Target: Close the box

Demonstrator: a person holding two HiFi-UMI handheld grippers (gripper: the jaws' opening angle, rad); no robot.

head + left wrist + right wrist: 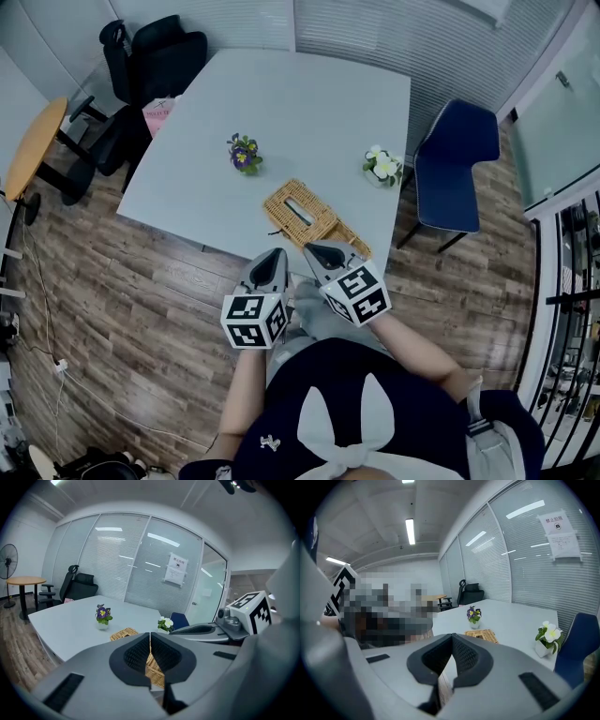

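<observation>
Both of your grippers hang side by side at the lower centre of the head view, just short of the near edge of the grey table [300,103] and touching nothing on it. Your left gripper [275,258] has its jaws pressed together at the tips with nothing between them, and its own view shows the two dark pads meeting in a thin line. Your right gripper [317,253] is the same: jaws together and empty, tips just beside those of the left one. The woven box [302,212] lies just above the two grippers in the head view, near the table's front edge, turned at a slant with a dark slot in its top face. A further woven piece runs from it toward the lower right, up to the table's edge; you cannot tell from here whether that is the lid. A small pot of purple flowers [244,154] stands up and to the left of the box, and a pot of white flowers [382,166] up and to its right, both well apart from it. A blue chair [457,159] stands at the table's right side, and a black office chair [155,56] sits at the upper left.
</observation>
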